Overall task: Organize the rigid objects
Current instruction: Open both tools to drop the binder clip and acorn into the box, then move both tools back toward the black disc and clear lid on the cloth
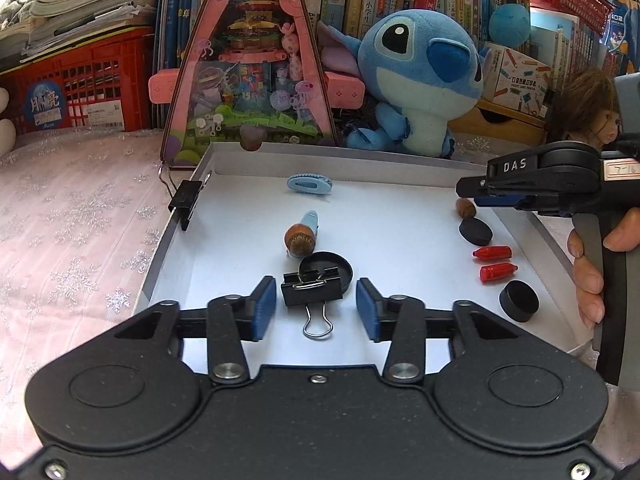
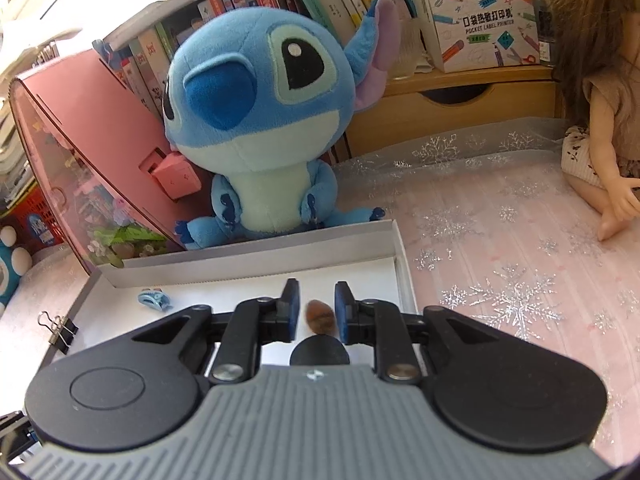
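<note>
White box lid [image 1: 400, 160] full of small hard bits, on the snowflake cloth

Left gripper [image 1: 316, 306] released, black binder clip [image 1: 312, 289] lying loose between its pads beside a black cap. Right gripper [image 2: 317, 312] released too, brown ridged acorn [image 2: 319, 315] untouched between the pads, near the lid's right wall.

**What we cannot make out**

We see the small brown acorn-like nut [image 2: 319, 314] only as a blur in the right wrist view, so we cannot tell whether the pads touch it. Just nearer, the flat round black disc [image 2: 319, 351] is half hidden behind the gripper body. In the left wrist view, the pale blue plastic clip [image 1: 310, 221] mid-tray is partly covered by a brown capped nut [image 1: 299, 239]. The shallow white cardboard tray [image 1: 256, 152] loses its near edge behind the gripper.
</note>
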{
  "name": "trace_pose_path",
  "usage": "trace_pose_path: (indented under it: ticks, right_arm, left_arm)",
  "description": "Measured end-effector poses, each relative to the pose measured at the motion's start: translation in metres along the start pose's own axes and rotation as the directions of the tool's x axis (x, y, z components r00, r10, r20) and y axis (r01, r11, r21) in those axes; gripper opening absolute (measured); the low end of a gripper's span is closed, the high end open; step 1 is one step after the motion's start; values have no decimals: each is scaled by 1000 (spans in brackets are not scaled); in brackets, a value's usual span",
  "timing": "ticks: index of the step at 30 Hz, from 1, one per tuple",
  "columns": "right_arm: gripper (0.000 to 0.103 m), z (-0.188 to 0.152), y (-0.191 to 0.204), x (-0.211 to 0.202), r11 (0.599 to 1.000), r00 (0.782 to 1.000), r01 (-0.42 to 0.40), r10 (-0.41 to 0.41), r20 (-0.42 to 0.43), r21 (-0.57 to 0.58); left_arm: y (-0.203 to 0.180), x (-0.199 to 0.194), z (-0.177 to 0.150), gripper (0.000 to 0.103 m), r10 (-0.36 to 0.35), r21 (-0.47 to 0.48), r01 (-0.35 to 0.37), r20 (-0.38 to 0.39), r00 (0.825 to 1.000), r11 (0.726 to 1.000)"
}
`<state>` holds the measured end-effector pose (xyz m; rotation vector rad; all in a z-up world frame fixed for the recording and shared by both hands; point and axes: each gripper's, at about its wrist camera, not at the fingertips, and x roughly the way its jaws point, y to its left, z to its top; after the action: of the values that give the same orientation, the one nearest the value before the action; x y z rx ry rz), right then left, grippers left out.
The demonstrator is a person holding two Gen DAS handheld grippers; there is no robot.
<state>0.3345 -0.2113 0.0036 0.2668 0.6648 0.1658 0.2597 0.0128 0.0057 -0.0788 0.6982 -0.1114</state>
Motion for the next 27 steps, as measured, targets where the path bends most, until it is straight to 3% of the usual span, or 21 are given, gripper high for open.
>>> trace_pose_path:
  ticks: [1,15,27]
  right_arm:
    - [45,0,0,-2,1000,1000,-5,5,4,8]
    - [55,-17,12,-78,996,995,-26,34,90,-84]
    - [65,-61,17,-147,983,989,-3,30,145,-183]
  left_arm:
    - [0,-1,0,46,4,1,-4,-3,1000,1000]
    - [-8,-57,-11,69,17,23,-18,45,999,1000]
    - [-17,-113,-44,75,-36,58,32,78,996,998]
